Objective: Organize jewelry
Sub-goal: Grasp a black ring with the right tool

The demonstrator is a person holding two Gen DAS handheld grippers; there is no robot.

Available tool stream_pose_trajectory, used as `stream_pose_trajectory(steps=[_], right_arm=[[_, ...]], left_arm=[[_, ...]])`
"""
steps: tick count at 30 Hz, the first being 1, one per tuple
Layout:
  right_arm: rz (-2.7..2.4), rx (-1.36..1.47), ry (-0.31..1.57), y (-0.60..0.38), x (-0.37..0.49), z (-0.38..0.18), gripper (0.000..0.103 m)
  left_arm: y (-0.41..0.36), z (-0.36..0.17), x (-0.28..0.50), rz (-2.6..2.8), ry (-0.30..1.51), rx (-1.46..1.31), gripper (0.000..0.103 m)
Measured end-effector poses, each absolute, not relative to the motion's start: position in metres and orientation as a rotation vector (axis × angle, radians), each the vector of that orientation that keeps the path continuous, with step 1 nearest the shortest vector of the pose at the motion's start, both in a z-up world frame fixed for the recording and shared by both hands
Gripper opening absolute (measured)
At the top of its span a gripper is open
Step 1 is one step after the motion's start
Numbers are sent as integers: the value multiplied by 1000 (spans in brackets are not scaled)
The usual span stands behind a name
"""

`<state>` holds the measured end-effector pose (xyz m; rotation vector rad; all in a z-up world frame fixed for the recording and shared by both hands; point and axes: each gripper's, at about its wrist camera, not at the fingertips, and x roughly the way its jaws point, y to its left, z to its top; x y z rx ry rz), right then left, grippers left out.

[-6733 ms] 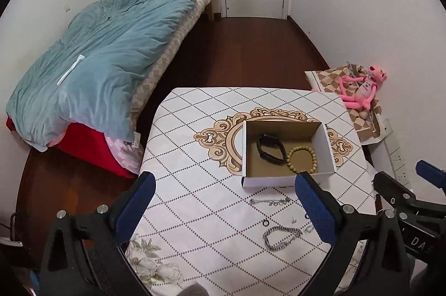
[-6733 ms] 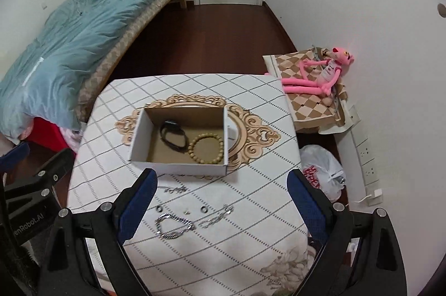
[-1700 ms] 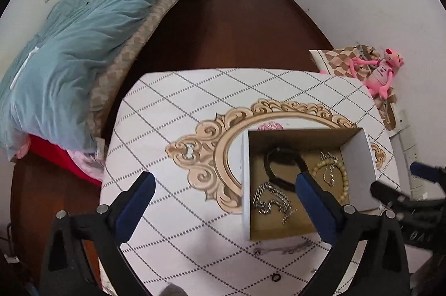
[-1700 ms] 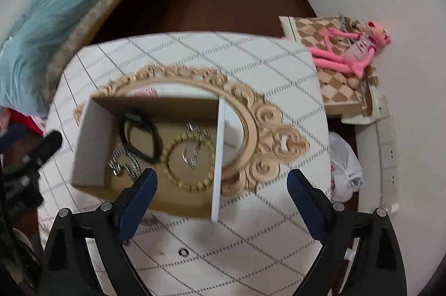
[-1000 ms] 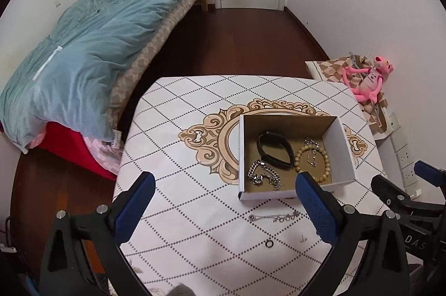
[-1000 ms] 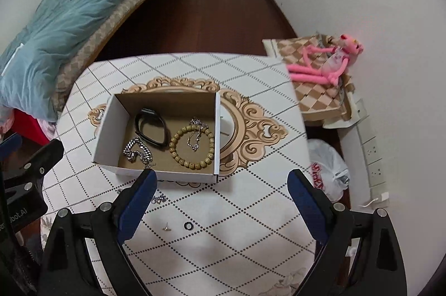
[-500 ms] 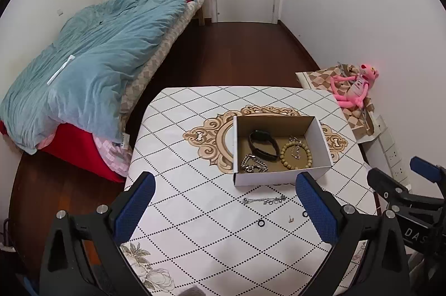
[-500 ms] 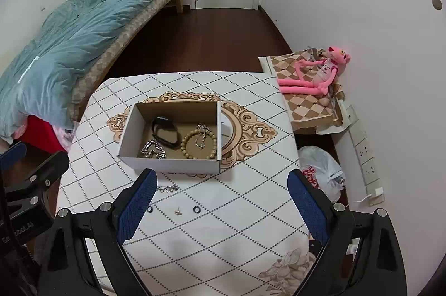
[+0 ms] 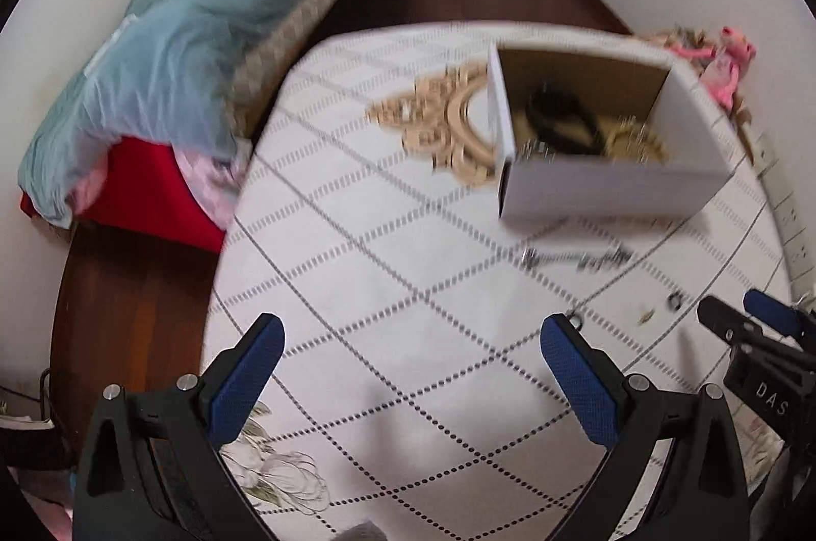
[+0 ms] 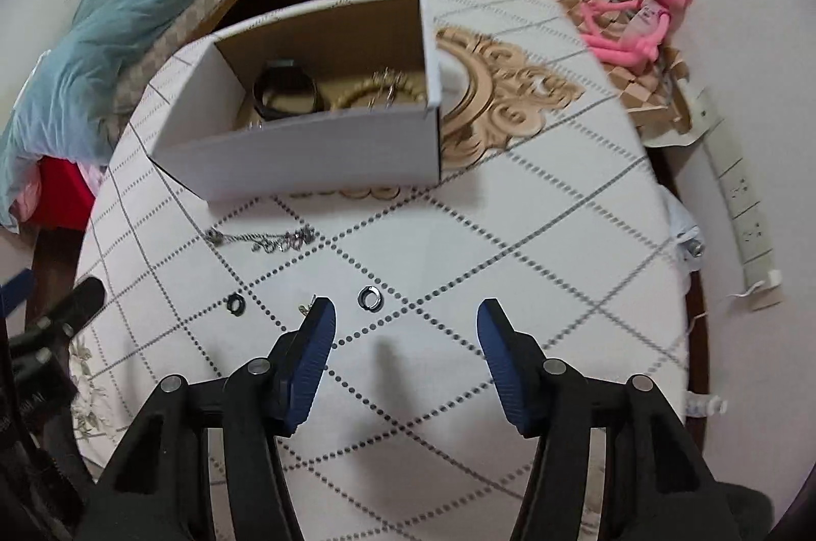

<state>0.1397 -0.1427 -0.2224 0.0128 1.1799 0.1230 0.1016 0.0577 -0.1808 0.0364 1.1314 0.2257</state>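
Right gripper [image 10: 405, 321] low over the table [image 10: 535, 235], blue pads [image 10: 502, 362] spread wide apart with nothing between them; just ahead of the left pad, a dark ring [image 10: 371, 298] flat on the cloth, apart from it; touching or almost touching the tip of that same pad, a tiny pale stud [image 10: 306, 308], too small to tell more; further off to the left, a second dark ring [image 10: 235, 304]; beyond both rings, ahead and left, a thin silver chain [image 10: 265, 239] stretched out flat just in front of the box wall; straight ahead, well past the chain, a white cardboard box [image 10: 316, 156] open at the top, holding a black band [image 10: 285, 95], a beaded bracelet [image 10: 367, 95] with a small silver piece on it, and a glimpse of silver links behind the near wall.

Left gripper [image 9: 408, 355] also spread wide and holding nothing, hovering over bare patterned cloth; same box [image 9: 602, 184] ahead and to the right, blurred by motion; chain [image 9: 576, 258] a smear below its front wall; one ring [image 9: 575, 320] just beside the tip of the right pad, the other [image 9: 674, 299] further right, near the other gripper's fingers at the frame edge.

Off the table: bed with a blue duvet [image 10: 117, 21] far ahead to the left; pink plush toy [image 10: 637, 23] far ahead to the right on a checked cushion.
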Motion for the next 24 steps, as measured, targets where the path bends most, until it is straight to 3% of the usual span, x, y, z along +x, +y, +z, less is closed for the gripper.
stream_pose_trajectory(steps=[10,11,12,19,21,23,24], right_arm=[[146,-57,1165,-122,146,-254,41],[144,-73,1157,-119,146,-254,31],[141,-97,1149,-116,146,-254,12],[117,-14,1146,-142,140,-246,12],[103,4,1146,-151,136,-244,13],[89,18,1143,-158,133,-242,13],[82,28,1143,-162,131,-242,13]], left_arm=[[56,-209,108,207,1185,8,103],[55,-210,110,201,1187,6,103],[52,-212,111,192,1189,5,103],[28,-222,116,65,1193,-28,102],[17,-226,118,30,1187,-11,95],[9,-229,119,12,1192,5,78],[6,-231,119,-1,1195,10,74]])
